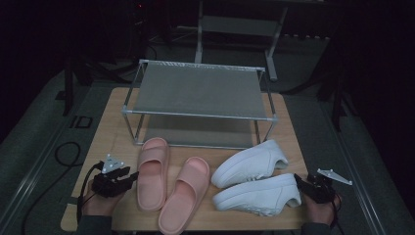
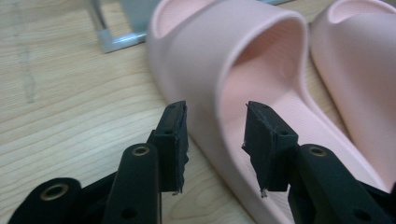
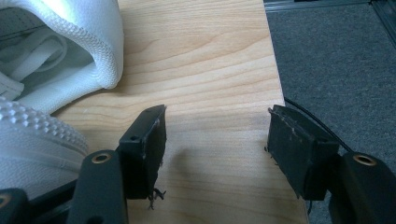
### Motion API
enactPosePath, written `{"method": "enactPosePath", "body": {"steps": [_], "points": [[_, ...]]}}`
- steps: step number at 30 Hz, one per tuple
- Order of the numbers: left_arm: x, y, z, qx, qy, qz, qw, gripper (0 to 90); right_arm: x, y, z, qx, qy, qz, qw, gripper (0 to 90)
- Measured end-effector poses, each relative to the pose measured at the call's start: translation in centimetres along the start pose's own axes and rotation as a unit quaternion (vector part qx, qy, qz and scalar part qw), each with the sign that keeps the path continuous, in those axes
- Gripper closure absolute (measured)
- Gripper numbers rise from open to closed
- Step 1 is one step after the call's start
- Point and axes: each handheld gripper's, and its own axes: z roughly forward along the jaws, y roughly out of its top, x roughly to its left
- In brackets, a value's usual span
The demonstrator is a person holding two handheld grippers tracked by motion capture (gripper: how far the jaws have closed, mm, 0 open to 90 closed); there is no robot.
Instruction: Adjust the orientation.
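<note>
Two pink slides lie side by side on the wooden table [image 1: 112, 127], one further left [image 1: 152, 171] and one nearer the middle [image 1: 186, 196]. Two white sneakers, a far one [image 1: 249, 164] and a near one [image 1: 257, 195], lie to their right. My left gripper [image 1: 133, 175] is open at the left slide's outer side. In the left gripper view its jaws straddle that slide's side wall [image 2: 219, 56] around [image 2: 217, 106]. My right gripper [image 1: 297, 178] is open just behind the near sneaker's heel. In the right gripper view only bare table lies between its jaws [image 3: 218, 112], and the near sneaker's heel [image 3: 32, 140] is at its left.
A two-tier metal shoe rack [image 1: 198, 88] with nothing on its shelves stands at the back of the table. Its foot [image 2: 116, 37] is just beyond the left slide. The table's right edge [image 3: 275, 70] runs close by my right gripper, with grey carpet [image 3: 336, 56] and a cable [image 3: 317, 126] beyond it.
</note>
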Motion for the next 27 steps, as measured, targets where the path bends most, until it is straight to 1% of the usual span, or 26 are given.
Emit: {"method": "enactPosePath", "body": {"steps": [3,5,6,8,9,10,12,13,14,15,17,18,25,27], "points": [[-0.3,0.0,0.1,0.002,-0.004,0.003,1.0,61.2,0.0,0.0,0.0,0.0,0.0,0.0,1.0,36.5],[-0.3,0.1,0.2,0.006,-0.003,0.003,1.0,61.5,0.0,0.0,0.0,0.0,0.0,0.0,1.0,36.5],[-0.2,0.1,0.4,0.009,0.0,-0.001,1.0,62.6,0.0,0.0,0.0,0.0,0.0,0.0,1.0,36.5],[-0.1,0.2,0.5,0.011,0.002,-0.001,0.9999,65.1,0.0,0.0,0.0,0.0,0.0,0.0,1.0,36.5],[-0.1,0.2,0.7,0.009,-0.002,-0.004,0.9999,65.1,0.0,0.0,0.0,0.0,0.0,0.0,1.0,36.5],[-0.1,0.3,0.8,0.009,-0.002,-0.003,0.9999,66.8,0.0,0.0,0.0,0.0,0.0,-0.001,1.0,36.5],[-0.1,0.6,1.1,0.017,0.005,0.003,0.9998,70.1,0.0,0.0,0.0,0.0,0.0,-0.001,1.0,36.5],[-0.1,0.7,1.3,0.02,0.011,0.005,0.9997,72.3,0.0,0.0,0.0,0.0,0.0,-0.001,1.0,36.5],[-0.1,0.8,1.4,0.022,0.015,0.006,0.9996,73.1,0.0,0.0,0.0,0.0,0.0,-0.001,1.0,36.5],[-0.2,0.8,1.6,0.024,0.016,0.006,0.9996,76.2,0.0,0.0,0.0,0.0,0.0,-0.001,1.0,36.5],[-0.3,1.0,1.8,0.026,0.018,0.012,0.9994,77.0,0.0,0.0,0.0,0.0,0.0,-0.001,1.0,36.5],[-0.4,1.0,2.0,0.027,0.019,0.011,0.9994,77.9,0.0,0.0,0.0,0.0,0.0,-0.001,1.0,36.5],[-0.7,1.3,2.8,0.037,0.045,0.018,0.9981,77.6,0.0,0.0,0.0,0.0,0.0,-0.001,1.0,36.5],[-0.7,1.3,2.7,0.039,0.045,0.022,0.998,78.1,0.0,0.0,0.0,0.0,0.0,-0.001,1.0,36.5]]}}
